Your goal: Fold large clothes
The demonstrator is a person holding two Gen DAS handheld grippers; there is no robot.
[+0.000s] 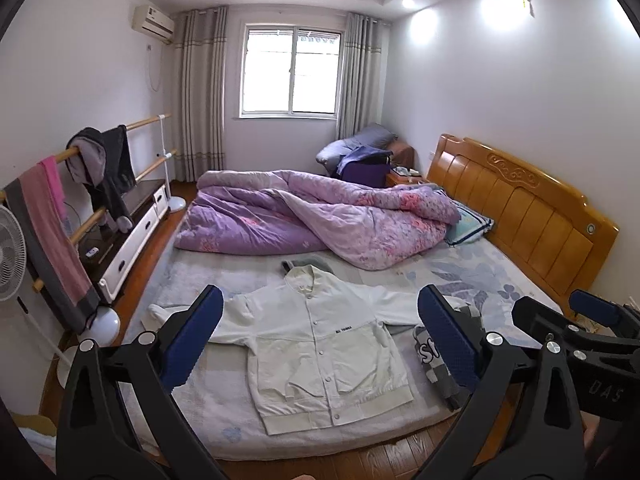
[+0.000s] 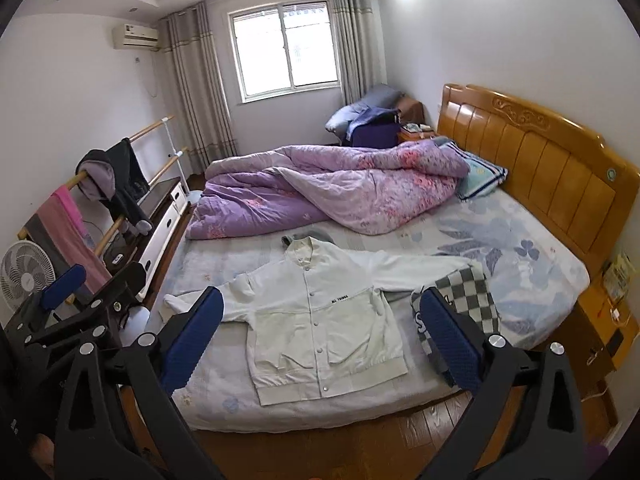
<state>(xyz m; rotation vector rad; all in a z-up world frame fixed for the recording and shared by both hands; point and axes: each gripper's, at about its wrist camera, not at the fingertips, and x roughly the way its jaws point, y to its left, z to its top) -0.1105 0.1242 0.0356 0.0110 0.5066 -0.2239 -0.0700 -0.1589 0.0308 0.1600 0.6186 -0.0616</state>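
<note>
Bedroom, floral-sheeted bed (image 1: pixel 500 276): our white snap-front jacket (image 1: pixel 320 344) lies spread flat, sleeves out, near the foot edge, unfolded. Left gripper (image 1: pixel 320 340) and right gripper (image 2: pixel 320 336) hover spread, holding nothing; every fold remains.

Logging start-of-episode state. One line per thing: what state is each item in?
white jacket: spread flat on bed, buttoned, sleeves out, unfolded.
checkered garment: crumpled beside the jacket's sleeve.
purple quilt: bunched up on far side of bed.
curtains: drawn open.
left tool: open, empty, above the bed.
right tool: open, empty, above the bed.
</note>
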